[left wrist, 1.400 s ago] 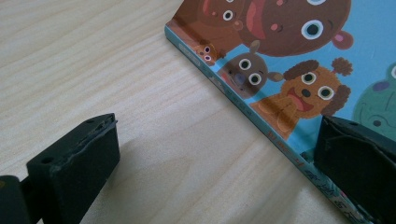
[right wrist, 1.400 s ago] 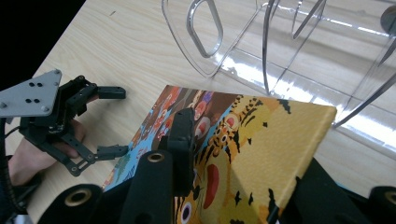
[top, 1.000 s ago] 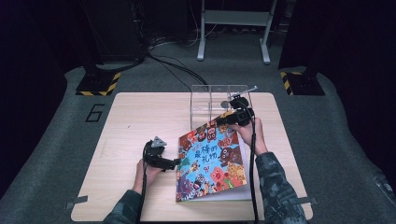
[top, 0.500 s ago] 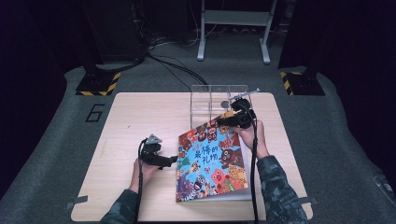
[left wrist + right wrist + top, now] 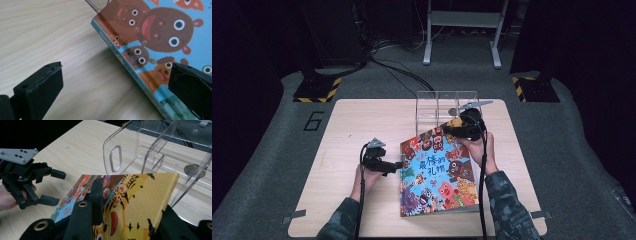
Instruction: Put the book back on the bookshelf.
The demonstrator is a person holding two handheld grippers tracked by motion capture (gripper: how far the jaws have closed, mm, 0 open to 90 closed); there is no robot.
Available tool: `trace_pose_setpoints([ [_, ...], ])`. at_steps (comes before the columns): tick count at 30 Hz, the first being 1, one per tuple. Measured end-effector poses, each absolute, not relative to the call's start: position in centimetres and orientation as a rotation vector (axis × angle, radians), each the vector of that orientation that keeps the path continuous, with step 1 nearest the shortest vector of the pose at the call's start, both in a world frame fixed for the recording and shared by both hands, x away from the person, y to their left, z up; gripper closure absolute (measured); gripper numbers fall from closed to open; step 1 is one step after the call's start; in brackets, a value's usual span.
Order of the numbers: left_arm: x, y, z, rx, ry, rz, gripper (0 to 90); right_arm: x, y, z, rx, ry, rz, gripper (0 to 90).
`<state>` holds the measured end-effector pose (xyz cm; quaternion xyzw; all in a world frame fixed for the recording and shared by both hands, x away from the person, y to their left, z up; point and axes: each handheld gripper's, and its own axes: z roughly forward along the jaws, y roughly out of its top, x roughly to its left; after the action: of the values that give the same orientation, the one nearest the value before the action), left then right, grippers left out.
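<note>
High view has the right hand-held gripper [image 5: 455, 129] clamped on the far corner of the book [image 5: 436, 172], tipping that end up off the tabletop [image 5: 352, 125] while the near edge sits flat. Looks like the step is lifting the book to stand it in the clear rack [image 5: 446, 104] right behind it. The left hand-held gripper [image 5: 393, 165] sits just beside the book's left edge with its jaws apart, one over bare wood and one over the cover, not pressing on anything.

Right gripper view shows the corner pinched between the jaws, rack slots just beyond. Next move, I'd guess: swing the book upright, line the edge up with a slot, and use the left one to steady the spine so it doesn't slip.
</note>
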<state>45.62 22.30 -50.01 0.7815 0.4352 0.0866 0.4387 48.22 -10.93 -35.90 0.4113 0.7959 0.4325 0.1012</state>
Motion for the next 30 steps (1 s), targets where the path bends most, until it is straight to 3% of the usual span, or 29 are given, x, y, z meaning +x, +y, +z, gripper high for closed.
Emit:
trace_pose_setpoints([
  [8,46.4,21.8,-49.8,1.922,1.061,0.139,0.0,47.5,-11.0,-35.6,1.156,2.323,1.292,66.8],
  [30,47.3,20.4,-47.6,1.943,0.976,0.091,0.0,45.4,-11.3,-35.1,1.026,2.188,1.365,66.4],
])
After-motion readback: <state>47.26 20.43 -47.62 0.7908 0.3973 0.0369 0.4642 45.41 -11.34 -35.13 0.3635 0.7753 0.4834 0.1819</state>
